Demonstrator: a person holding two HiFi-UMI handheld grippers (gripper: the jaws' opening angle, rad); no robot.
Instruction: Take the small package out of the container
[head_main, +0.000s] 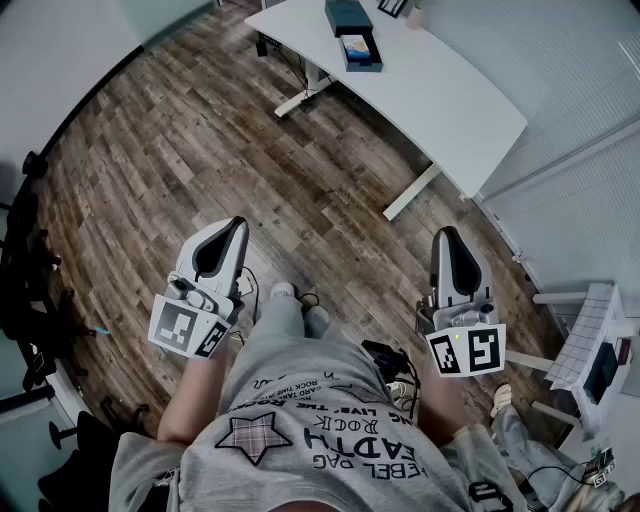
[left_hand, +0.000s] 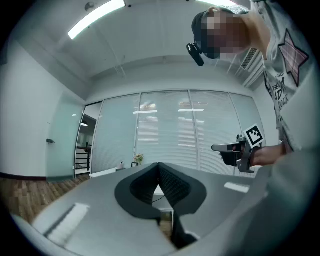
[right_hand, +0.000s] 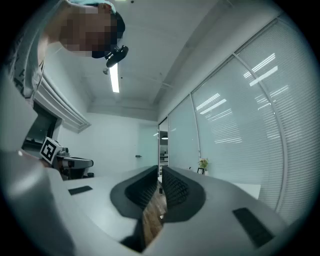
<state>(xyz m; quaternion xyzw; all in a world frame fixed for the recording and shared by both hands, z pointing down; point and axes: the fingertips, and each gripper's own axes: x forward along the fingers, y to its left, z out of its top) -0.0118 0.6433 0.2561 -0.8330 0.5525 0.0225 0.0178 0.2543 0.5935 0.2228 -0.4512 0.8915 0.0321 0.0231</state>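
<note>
On the white desk (head_main: 440, 95) at the far end of the room stand a closed dark box (head_main: 348, 15) and an open dark container (head_main: 360, 52) with a light-coloured item inside; the package is too small to make out. Both grippers hang level in front of my body, far from the desk. My left gripper (head_main: 234, 226) is shut and holds nothing (left_hand: 159, 165). Over to the right, my right gripper (head_main: 447, 236) has its jaws nearly together with nothing between them (right_hand: 160, 169).
Wood-plank floor (head_main: 180, 140) lies between me and the desk. A white rack (head_main: 590, 340) stands at the right by the blinds. Dark chairs or gear (head_main: 25, 290) sit at the left edge. A small plant (left_hand: 138, 159) stands on the desk.
</note>
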